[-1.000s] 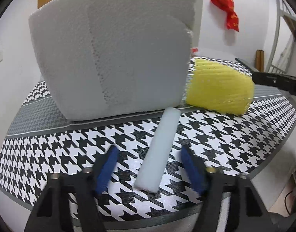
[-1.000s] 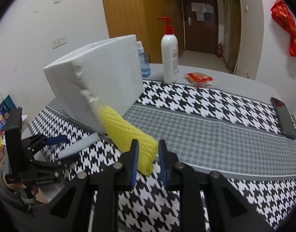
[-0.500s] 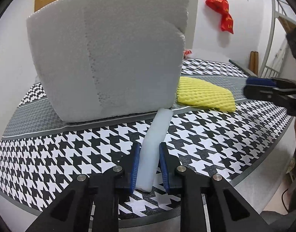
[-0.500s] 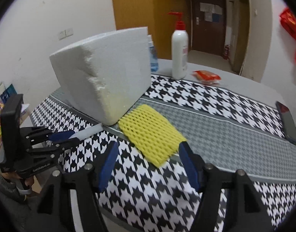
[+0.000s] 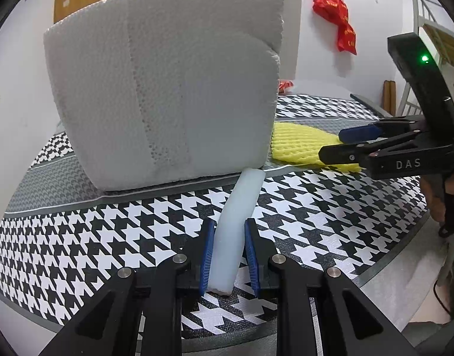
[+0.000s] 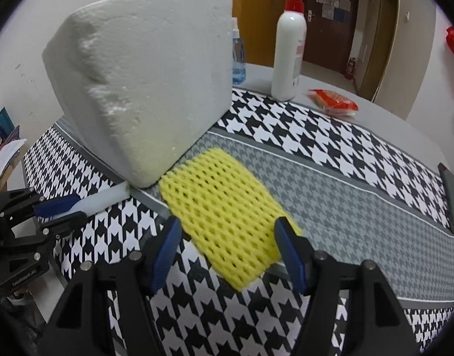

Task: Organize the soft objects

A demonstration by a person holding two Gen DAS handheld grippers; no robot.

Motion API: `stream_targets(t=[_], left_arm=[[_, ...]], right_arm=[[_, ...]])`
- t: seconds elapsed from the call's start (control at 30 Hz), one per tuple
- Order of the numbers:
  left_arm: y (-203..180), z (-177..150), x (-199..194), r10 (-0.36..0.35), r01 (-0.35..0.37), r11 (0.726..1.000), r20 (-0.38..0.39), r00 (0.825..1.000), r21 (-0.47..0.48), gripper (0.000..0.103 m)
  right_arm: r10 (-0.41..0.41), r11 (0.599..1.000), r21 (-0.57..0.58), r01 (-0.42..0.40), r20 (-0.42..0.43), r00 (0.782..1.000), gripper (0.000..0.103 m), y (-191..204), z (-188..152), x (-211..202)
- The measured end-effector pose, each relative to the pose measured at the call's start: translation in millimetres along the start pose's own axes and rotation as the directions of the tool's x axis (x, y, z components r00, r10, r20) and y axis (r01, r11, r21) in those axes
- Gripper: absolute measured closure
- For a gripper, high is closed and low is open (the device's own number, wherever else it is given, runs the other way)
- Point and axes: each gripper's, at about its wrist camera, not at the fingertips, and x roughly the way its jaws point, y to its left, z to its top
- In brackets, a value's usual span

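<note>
Since a second ago the yellow foam net point(image 6: 227, 213) has dropped flat onto the bench point(image 6: 360, 201), released by the right gripper point(image 6: 233, 252), whose jaws now stand apart. Left gripper point(image 5: 227, 255) jaws have clamped on the white foam strip point(image 5: 236, 222), at 6 o'clock of the styrofoam block point(image 5: 167, 83).

The right gripper point(image 5: 350, 142) carries the only lettering that reads clearly: "DAS" in pale capitals on the side of its black body, seen from the left wrist view near the right edge of the table point(image 5: 331, 207).

A small line of pale print runs along the body of the left gripper point(image 6: 65, 207) at the left edge of the right wrist view, but it is too small to read.

The pump bottle point(image 6: 288, 56) near the far edge of the table has a red label whose print cannot be made out.

Papers on the door point(image 6: 331, 9) are too small to read.
</note>
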Motion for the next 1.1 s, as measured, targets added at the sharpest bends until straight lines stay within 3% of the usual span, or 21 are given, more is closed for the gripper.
stream_targets(t=[0.1,0.2,0.3,0.37,0.43,0.53,0.8,1.1], left_arm=[[-1,0,1,0.000,0.000,1.000,0.001,1.000,0.002,0.080],[1,0,0,-0.009,0.009,1.000,0.001,1.000,-0.008,0.080],[2,0,0,-0.011,0.011,1.000,0.002,1.000,-0.011,0.080],[2,0,0,-0.010,0.010,1.000,0.002,1.000,-0.011,0.080],[2,0,0,-0.012,0.012,1.000,0.002,1.000,-0.013,0.080],[1,-1,1,-0.009,0.009,1.000,0.002,1.000,-0.015,0.080],[4,6,-9,-0.010,0.011,1.000,0.025,1.000,-0.020,0.082],[0,16,-36,-0.018,0.019,1.000,0.080,0.997,-0.011,0.082]], right_arm=[[-0.016,1.000,-0.021,0.015,-0.009,1.000,0.036,2,0,3],[-0.038,0.998,-0.044,0.036,-0.025,0.999,0.045,3,0,4],[-0.058,0.995,-0.082,0.055,-0.039,0.998,0.046,9,-2,5],[-0.078,0.993,-0.088,0.074,-0.038,0.996,0.052,12,-2,5],[-0.114,0.990,-0.083,0.111,-0.034,0.993,0.071,9,-2,4],[-0.104,0.994,-0.046,0.103,-0.026,0.994,0.080,3,-3,-1],[0.005,0.994,0.108,-0.012,0.067,0.998,0.081,-10,-17,-36],[0.050,0.989,0.127,-0.073,0.180,0.982,0.081,1,-28,-75]])
